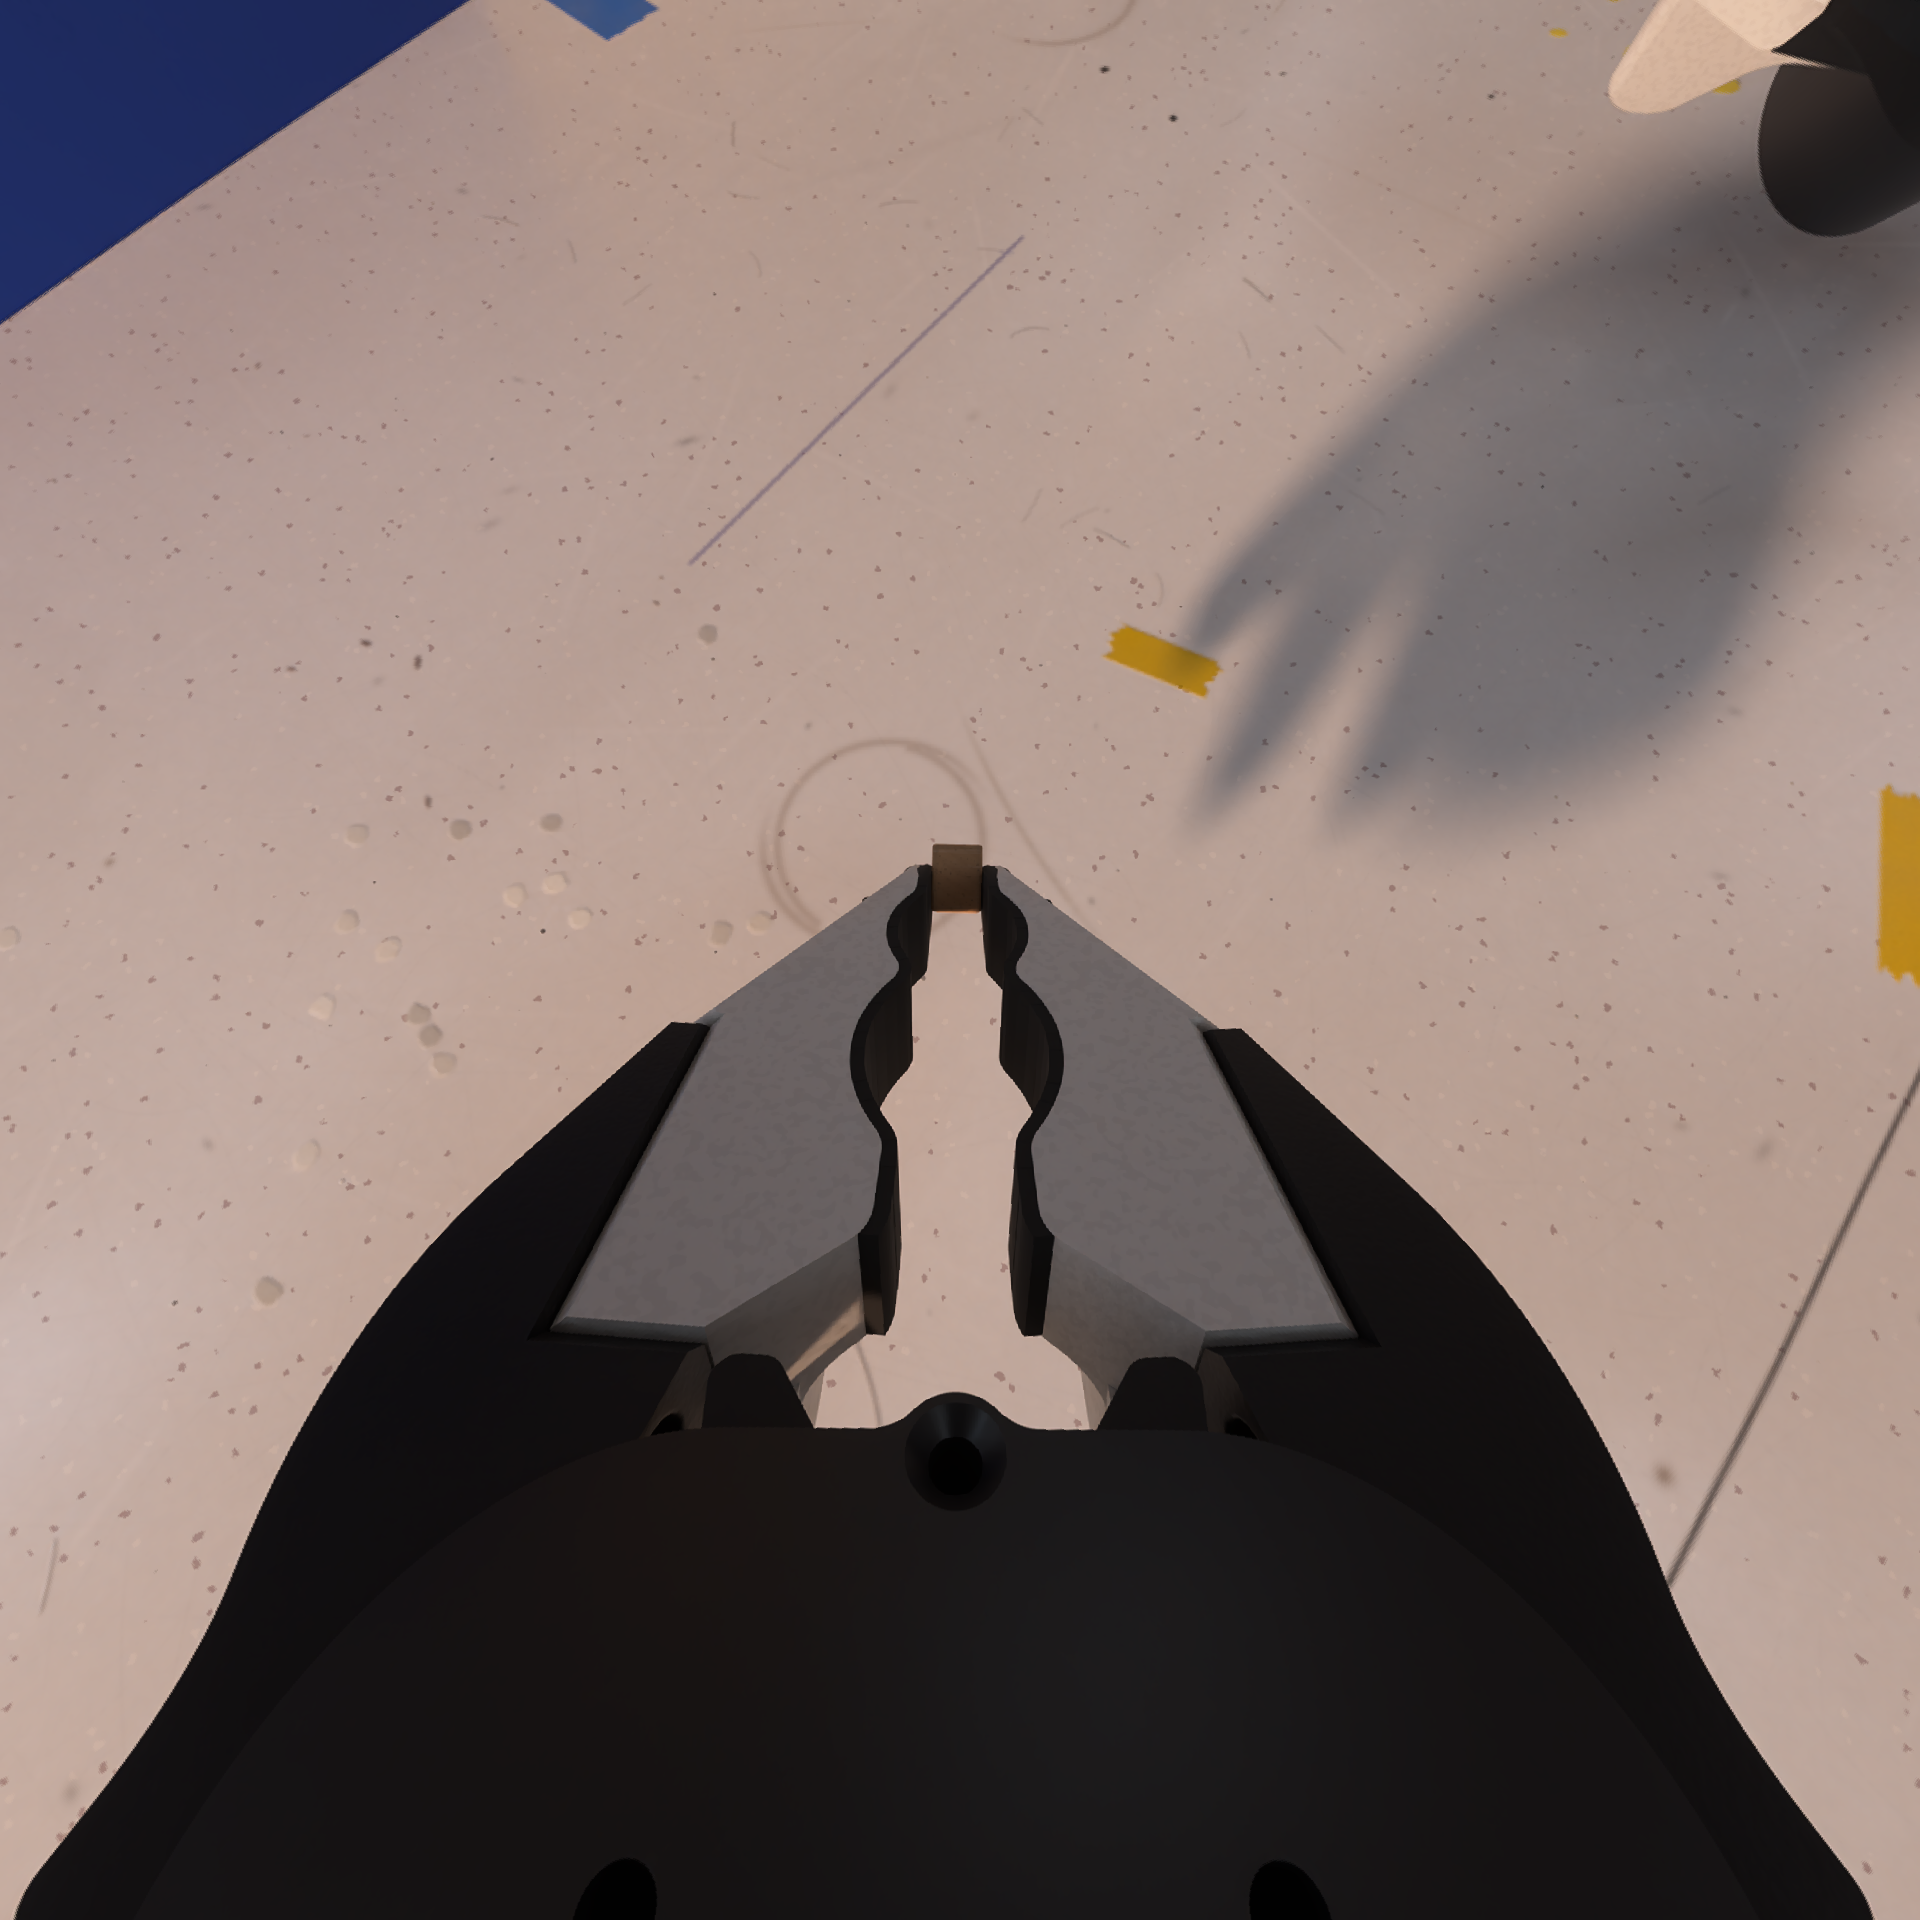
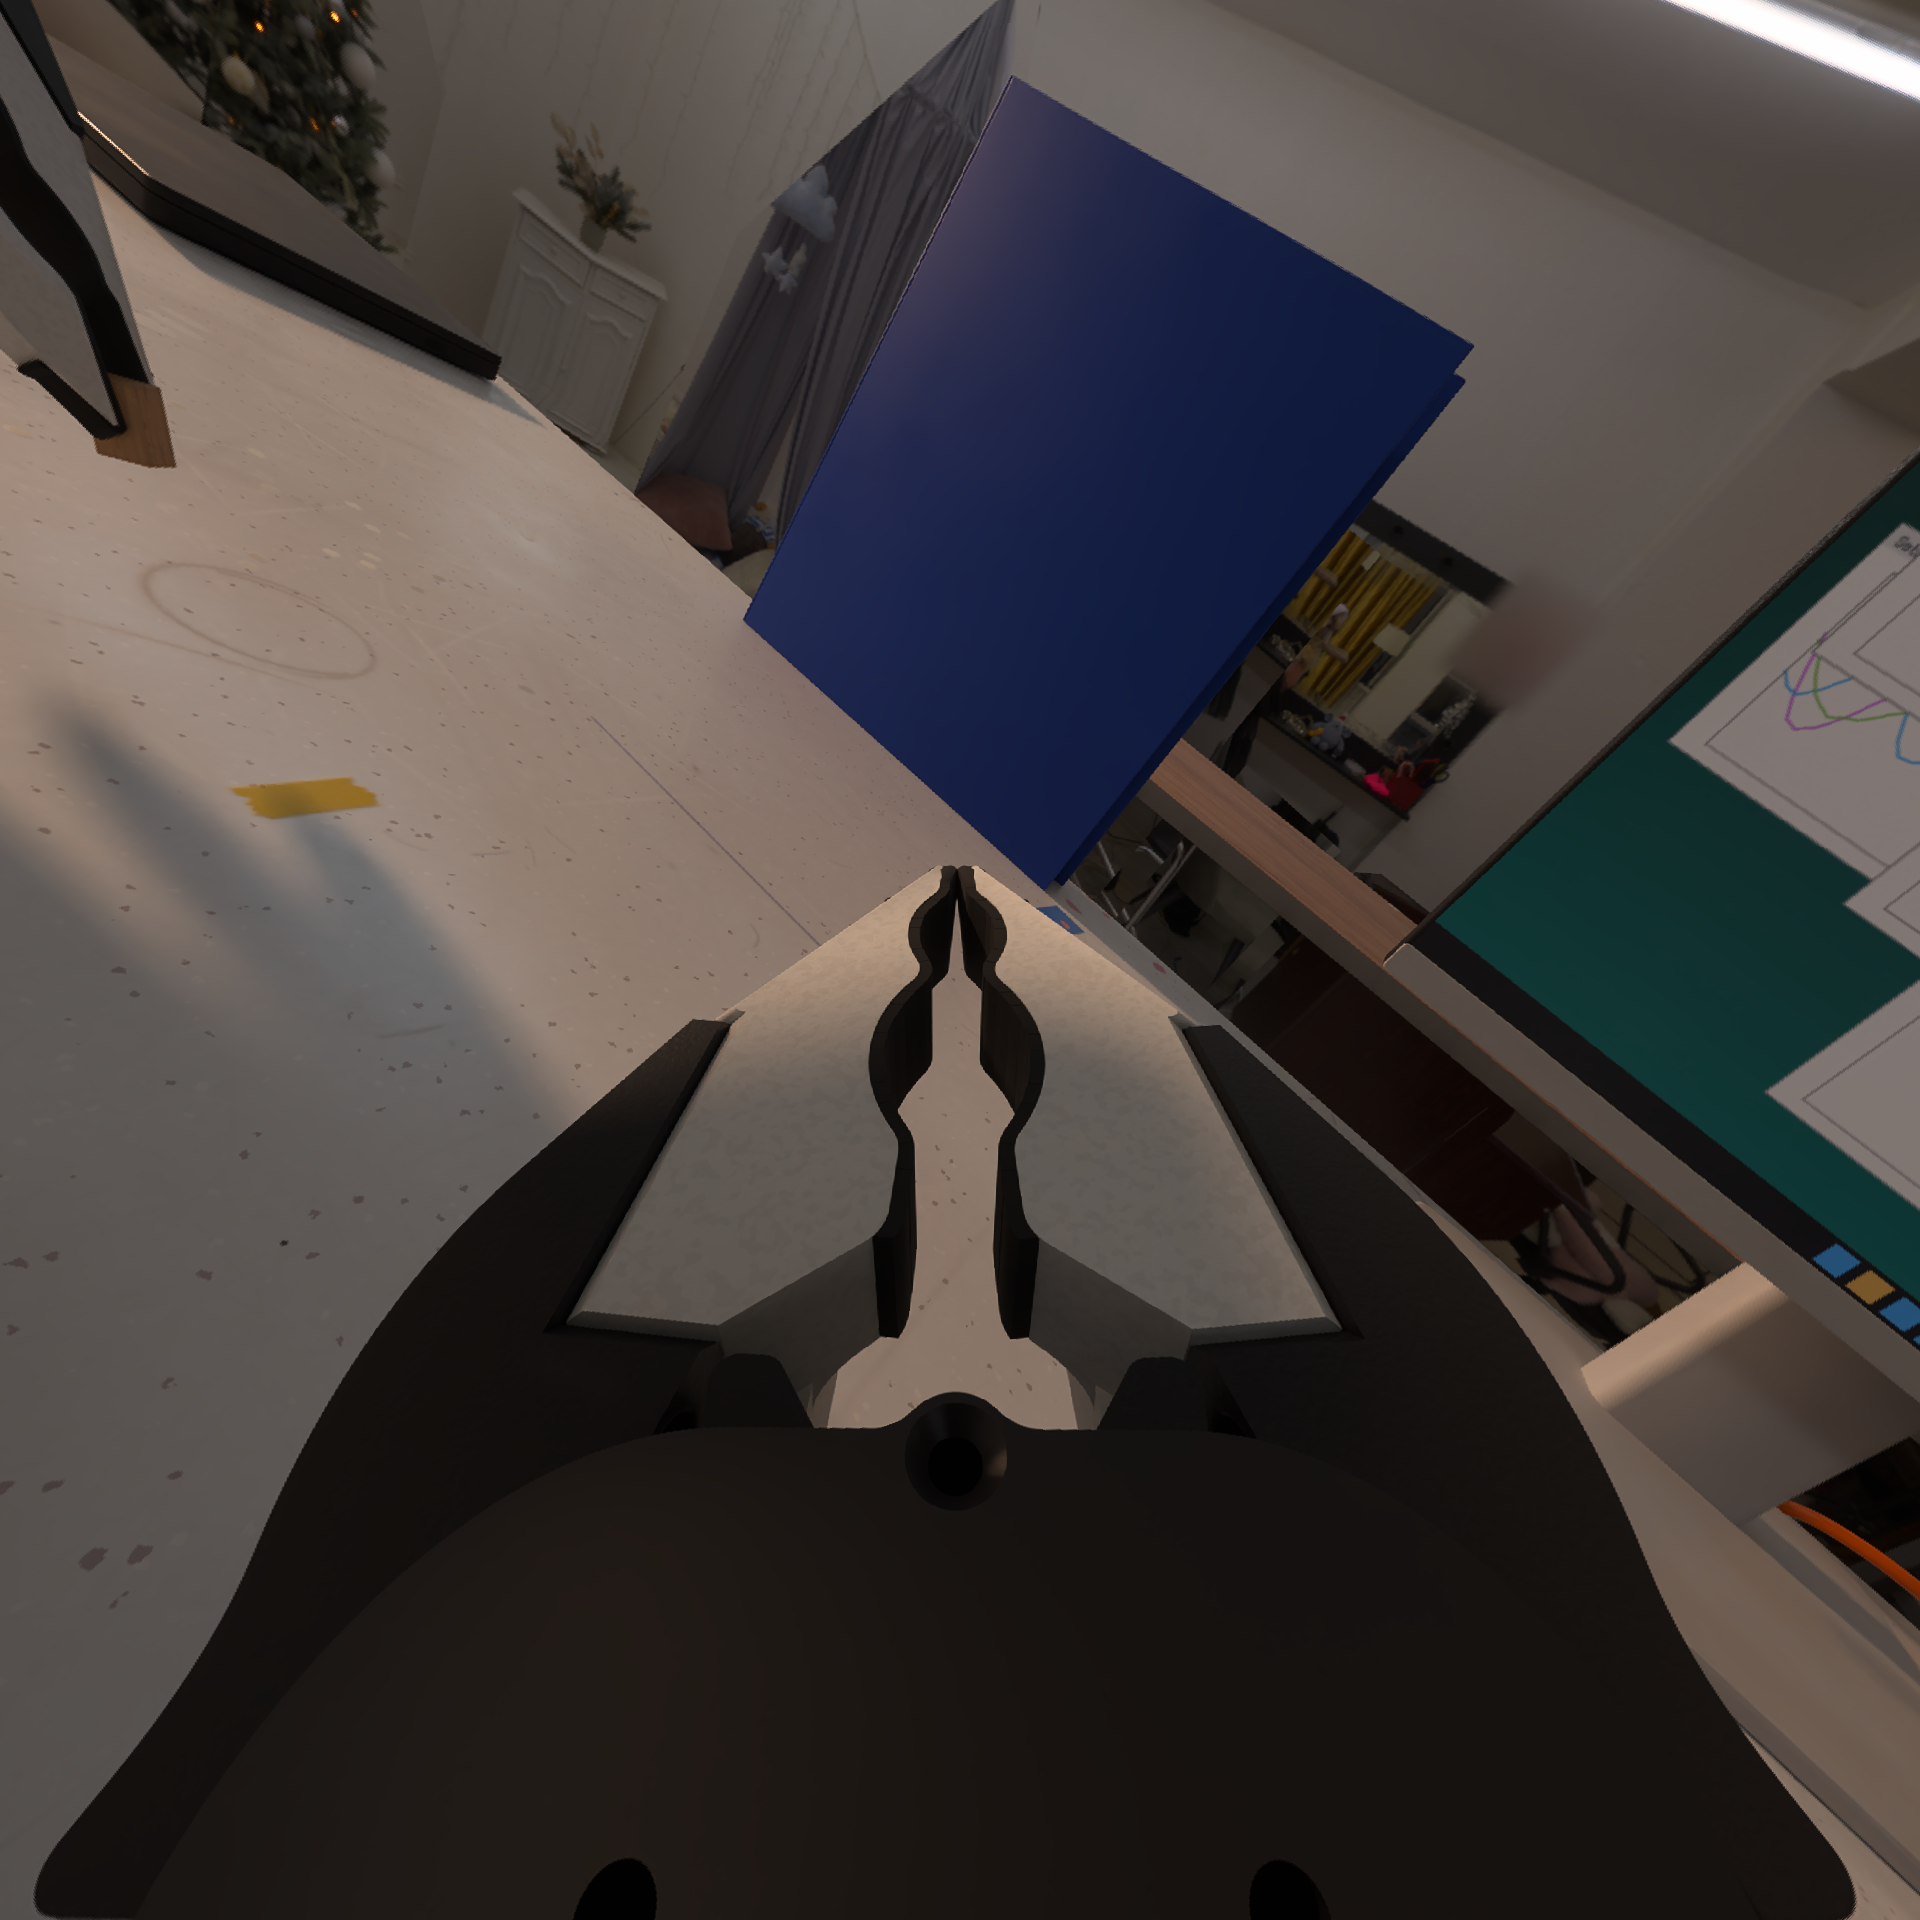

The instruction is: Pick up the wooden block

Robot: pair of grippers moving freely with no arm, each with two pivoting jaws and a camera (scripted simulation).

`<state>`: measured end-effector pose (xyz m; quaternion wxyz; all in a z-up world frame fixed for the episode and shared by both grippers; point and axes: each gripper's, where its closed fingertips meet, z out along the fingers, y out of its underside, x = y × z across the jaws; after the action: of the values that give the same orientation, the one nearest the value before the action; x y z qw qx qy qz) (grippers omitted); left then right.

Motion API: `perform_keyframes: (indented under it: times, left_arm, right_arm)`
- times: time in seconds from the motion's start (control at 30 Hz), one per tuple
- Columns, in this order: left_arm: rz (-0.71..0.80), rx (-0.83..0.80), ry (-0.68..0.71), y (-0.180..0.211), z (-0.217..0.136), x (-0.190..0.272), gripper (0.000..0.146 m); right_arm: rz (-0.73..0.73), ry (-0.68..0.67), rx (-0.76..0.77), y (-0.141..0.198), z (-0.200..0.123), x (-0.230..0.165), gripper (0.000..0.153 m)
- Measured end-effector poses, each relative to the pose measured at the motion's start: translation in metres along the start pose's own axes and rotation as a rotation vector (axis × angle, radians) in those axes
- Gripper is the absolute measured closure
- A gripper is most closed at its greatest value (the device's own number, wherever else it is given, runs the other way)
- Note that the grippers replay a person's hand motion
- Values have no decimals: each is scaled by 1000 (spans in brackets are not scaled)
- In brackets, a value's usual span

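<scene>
The small wooden block point(image 1: 956, 878) is pinched between the fingertips of my left gripper point(image 1: 956, 894), which is shut on it above the pale speckled table point(image 1: 520, 623). In the right wrist view the same block point(image 2: 140, 431) shows at the far left, held at the tip of the left gripper point(image 2: 104, 410) just over the table. My right gripper point(image 2: 956, 883) is shut and empty, its tips together above the table's far edge. Part of the right gripper point(image 1: 1766, 83) shows at the top right of the left wrist view.
A blue panel point(image 2: 1091, 468) stands at the table's far edge, also in the left wrist view point(image 1: 156, 135). Yellow tape pieces point(image 1: 1162, 660) lie on the table. A monitor point(image 2: 1714, 935) stands at the right. A dark raised board point(image 2: 291, 249) lies at the far left.
</scene>
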<state>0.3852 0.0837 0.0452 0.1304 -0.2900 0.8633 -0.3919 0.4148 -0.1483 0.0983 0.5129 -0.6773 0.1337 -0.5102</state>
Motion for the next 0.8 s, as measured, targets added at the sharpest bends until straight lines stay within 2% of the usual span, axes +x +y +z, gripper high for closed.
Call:
perform_keyframes:
  times: [0.8]
  left_arm:
    - [2, -6, 3, 1, 1, 1, 137]
  right_arm:
    - [-1, -1, 0, 0, 0, 0, 153]
